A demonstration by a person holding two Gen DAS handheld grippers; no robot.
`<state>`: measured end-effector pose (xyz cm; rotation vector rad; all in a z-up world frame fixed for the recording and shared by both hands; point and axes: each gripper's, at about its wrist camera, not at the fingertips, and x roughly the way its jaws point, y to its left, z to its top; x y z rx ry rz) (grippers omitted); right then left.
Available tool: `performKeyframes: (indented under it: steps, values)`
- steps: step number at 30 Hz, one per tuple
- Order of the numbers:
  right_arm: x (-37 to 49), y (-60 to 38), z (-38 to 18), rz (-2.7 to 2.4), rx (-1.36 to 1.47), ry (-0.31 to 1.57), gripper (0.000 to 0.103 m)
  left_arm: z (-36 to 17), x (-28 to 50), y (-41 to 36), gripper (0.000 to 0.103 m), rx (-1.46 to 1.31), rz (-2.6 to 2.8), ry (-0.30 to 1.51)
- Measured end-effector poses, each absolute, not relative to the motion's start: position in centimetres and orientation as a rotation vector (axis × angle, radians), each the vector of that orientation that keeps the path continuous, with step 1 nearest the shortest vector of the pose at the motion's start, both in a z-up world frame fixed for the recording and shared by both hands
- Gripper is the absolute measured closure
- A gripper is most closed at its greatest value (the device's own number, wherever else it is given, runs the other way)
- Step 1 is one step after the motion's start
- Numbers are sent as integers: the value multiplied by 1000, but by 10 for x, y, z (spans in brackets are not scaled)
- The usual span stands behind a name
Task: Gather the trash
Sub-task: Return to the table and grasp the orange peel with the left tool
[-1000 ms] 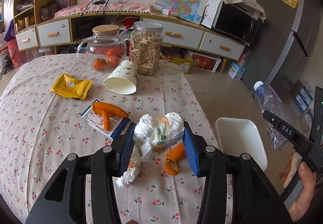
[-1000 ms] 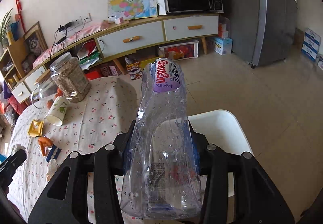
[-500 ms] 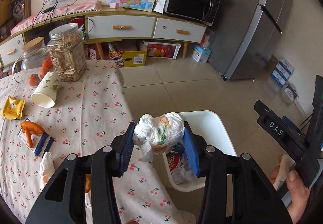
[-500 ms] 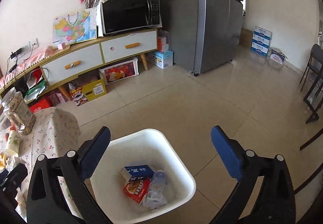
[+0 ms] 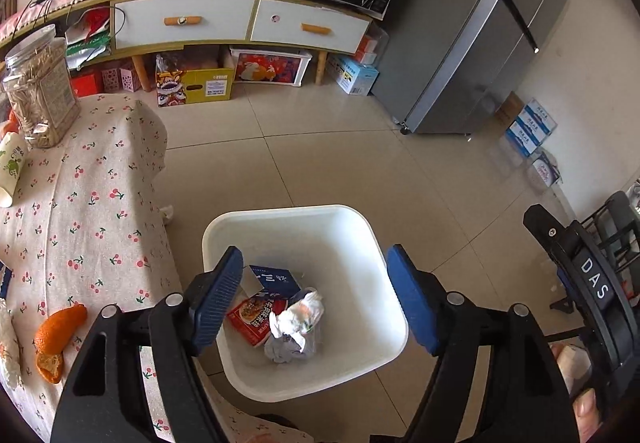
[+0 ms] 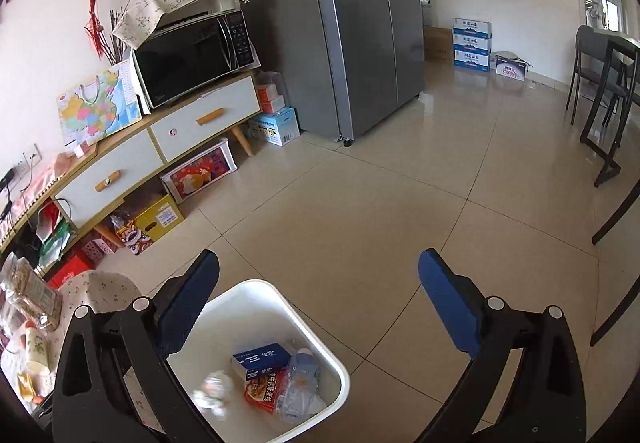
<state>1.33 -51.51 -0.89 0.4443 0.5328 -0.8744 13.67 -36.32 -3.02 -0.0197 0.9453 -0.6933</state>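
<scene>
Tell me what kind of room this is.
Probably a home kitchen-dining area: a tall grey refrigerator, a black microwave on a wooden sideboard, and a table under a cherry-print cloth.

Each black plastic two-finger tool (image 5: 316,299) (image 6: 320,307) has silver screws and ribbed blue pads (image 5: 218,303); one body reads "DAS".

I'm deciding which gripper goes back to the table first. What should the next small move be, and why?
Probably swing the left gripper back toward the orange peel at the table's near edge. Both grippers are open and empty over the white bin, where the crumpled tissue already lies, and the peel is the nearest trash in the left wrist view.
</scene>
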Motion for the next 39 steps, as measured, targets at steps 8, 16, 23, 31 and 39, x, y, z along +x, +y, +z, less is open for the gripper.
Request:
performKeyframes:
  steps: [8, 16, 23, 31, 39]
  values:
    - [25, -496, -6, -864, 357, 549, 7, -18, 136, -341, 14, 17, -564, 852]
    - [50, -462, -9, -787, 238, 605, 7, -14, 144, -305, 13, 38, -423, 804]
    - [69, -434, -10, -723, 185, 634, 7, -18, 157, -264, 13, 6, -340, 823]
    - [93, -396, -12, -633, 132, 662, 7, -20, 167, -225, 13, -18, -271, 834]
    - [114, -356, -12, -553, 84, 673, 7, -26, 176, -180, 13, -44, -185, 850]
